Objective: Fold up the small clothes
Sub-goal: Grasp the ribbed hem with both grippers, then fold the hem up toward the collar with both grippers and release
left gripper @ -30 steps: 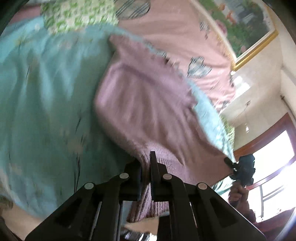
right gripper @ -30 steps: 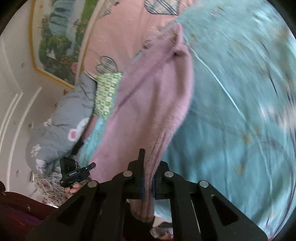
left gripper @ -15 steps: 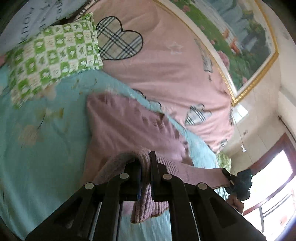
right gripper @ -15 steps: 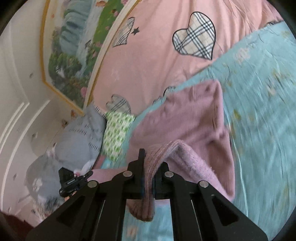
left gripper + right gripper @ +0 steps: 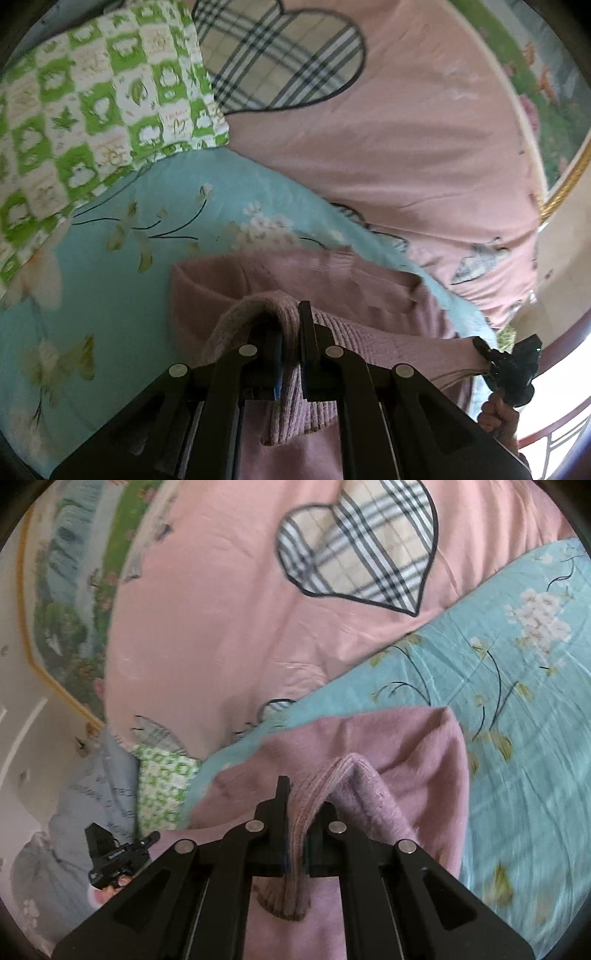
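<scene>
A mauve knitted garment (image 5: 332,280) (image 5: 399,746) lies on the light blue flowered sheet (image 5: 110,295), doubled over toward the pillows. My left gripper (image 5: 291,325) is shut on its ribbed hem, which bunches up between the fingers. My right gripper (image 5: 301,801) is shut on the ribbed hem at the garment's other corner, and the cloth hangs out below the jaws. Each view shows the other gripper far off at the stretched hem: the right one (image 5: 513,369) at the right edge, the left one (image 5: 114,856) at the lower left. The garment's lower layer is partly hidden under the fold.
A pink quilt (image 5: 406,129) (image 5: 221,609) with plaid heart patches rises just beyond the garment. A green checked pillow (image 5: 92,110) (image 5: 162,786) lies at the left. A grey bundle (image 5: 74,812), a framed landscape picture (image 5: 66,590) and a bright window (image 5: 561,406) border the bed.
Both grippers have carried the held hem forward toward the pink quilt, folding the garment over itself. The quilt and green pillow now loom much larger; the garment looks shorter.
</scene>
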{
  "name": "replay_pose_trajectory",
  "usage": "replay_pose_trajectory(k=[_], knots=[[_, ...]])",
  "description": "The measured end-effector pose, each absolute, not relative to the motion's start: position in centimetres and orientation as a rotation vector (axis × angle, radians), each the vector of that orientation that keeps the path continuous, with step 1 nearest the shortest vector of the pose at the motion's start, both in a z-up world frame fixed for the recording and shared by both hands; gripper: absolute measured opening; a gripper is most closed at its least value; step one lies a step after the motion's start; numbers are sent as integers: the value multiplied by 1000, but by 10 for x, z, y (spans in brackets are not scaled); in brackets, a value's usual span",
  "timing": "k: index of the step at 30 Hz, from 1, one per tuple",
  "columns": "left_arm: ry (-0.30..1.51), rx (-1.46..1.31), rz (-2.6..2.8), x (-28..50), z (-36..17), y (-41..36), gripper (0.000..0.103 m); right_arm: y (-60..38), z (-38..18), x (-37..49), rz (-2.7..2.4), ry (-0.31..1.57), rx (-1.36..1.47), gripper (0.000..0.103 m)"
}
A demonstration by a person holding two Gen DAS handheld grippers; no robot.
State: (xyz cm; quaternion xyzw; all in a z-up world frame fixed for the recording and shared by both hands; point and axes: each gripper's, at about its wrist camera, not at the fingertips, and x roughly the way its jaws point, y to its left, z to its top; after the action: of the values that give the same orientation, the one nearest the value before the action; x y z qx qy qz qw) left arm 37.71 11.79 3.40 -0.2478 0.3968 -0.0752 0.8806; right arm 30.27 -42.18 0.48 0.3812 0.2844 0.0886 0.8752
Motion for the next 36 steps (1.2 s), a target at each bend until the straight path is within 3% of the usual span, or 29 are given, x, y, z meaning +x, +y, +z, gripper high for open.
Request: replay_pose_trajectory(k=[6, 10, 12, 15, 18, 24, 30, 33, 36], knots=[[882, -484, -124, 402, -6, 115, 7, -425, -24, 325, 133, 642, 802, 9], [884, -467, -155, 394, -5, 121, 15, -434, -30, 320, 127, 652, 873, 12], [872, -430, -154, 378, 6, 126, 28, -439, -22, 309, 116, 630, 872, 18], [870, -369, -188, 345, 26, 116, 29, -441, 0, 281, 68, 582, 796, 32], [861, -267, -340, 308, 35, 67, 29, -402, 22, 252, 158, 562, 604, 31], [981, 19, -465, 305, 3, -36, 32, -291, 12, 264, 487, 787, 293, 31], [996, 137, -351, 359, -15, -26, 31, -305, -7, 308, 339, 868, 179, 30], [971, 196, -288, 388, -15, -16, 31, -323, -8, 330, 175, 831, 87, 24], [940, 159, -210, 414, -4, -2, 31, -350, 1, 346, 86, 753, 194, 24]])
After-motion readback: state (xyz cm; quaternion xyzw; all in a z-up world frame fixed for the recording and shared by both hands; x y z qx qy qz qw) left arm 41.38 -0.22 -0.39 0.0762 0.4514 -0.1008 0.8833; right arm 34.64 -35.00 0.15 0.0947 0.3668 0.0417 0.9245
